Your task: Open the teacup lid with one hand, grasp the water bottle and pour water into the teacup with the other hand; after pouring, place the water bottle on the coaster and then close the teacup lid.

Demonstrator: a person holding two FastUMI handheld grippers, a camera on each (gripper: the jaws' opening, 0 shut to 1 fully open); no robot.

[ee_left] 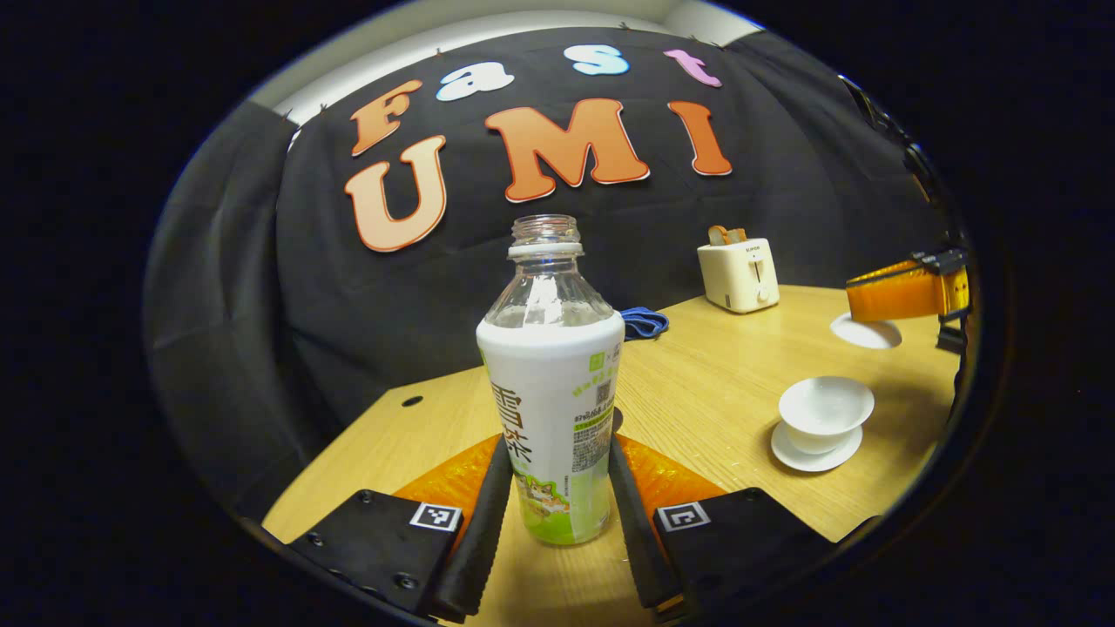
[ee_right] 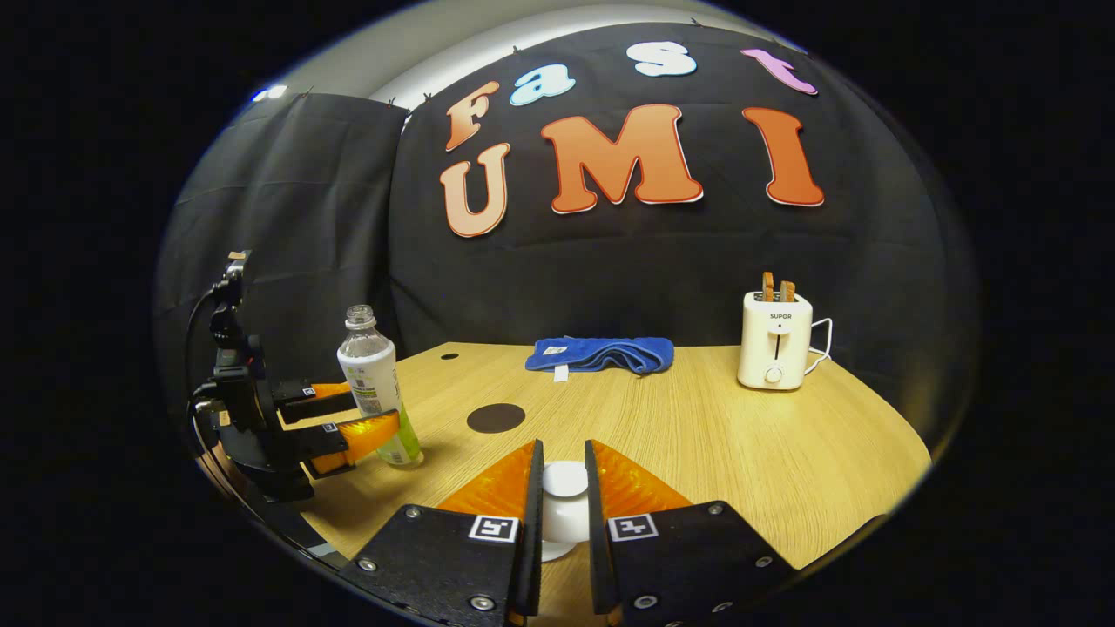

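so the water bottle (ee_left: 550, 383) stands upright right between the left tongs (ee_left: 557, 514), fingers snug on both sides. Right tongs (ee_right: 564, 514) clamp the lid (ee_right: 564, 488), and the open teacup (ee_left: 824, 414) sits off to the bottle's right on the desk (ee_left: 697, 392)

- One water bottle (ee_left: 552, 383), uncapped, standing on the table (ee_left: 714, 383).
- One teacup (ee_left: 824, 412), on one saucer (ee_left: 814, 454).
- One teacup lid (ee_right: 564, 488).
- One dark round coaster (ee_right: 496, 418).
- One toaster (ee_right: 774, 340), with two slices of toast (ee_right: 777, 286) in its slots.
- One blue cloth (ee_right: 601, 353).
- Two grippers: the left gripper (ee_left: 557, 514) and the right gripper (ee_right: 563, 522).
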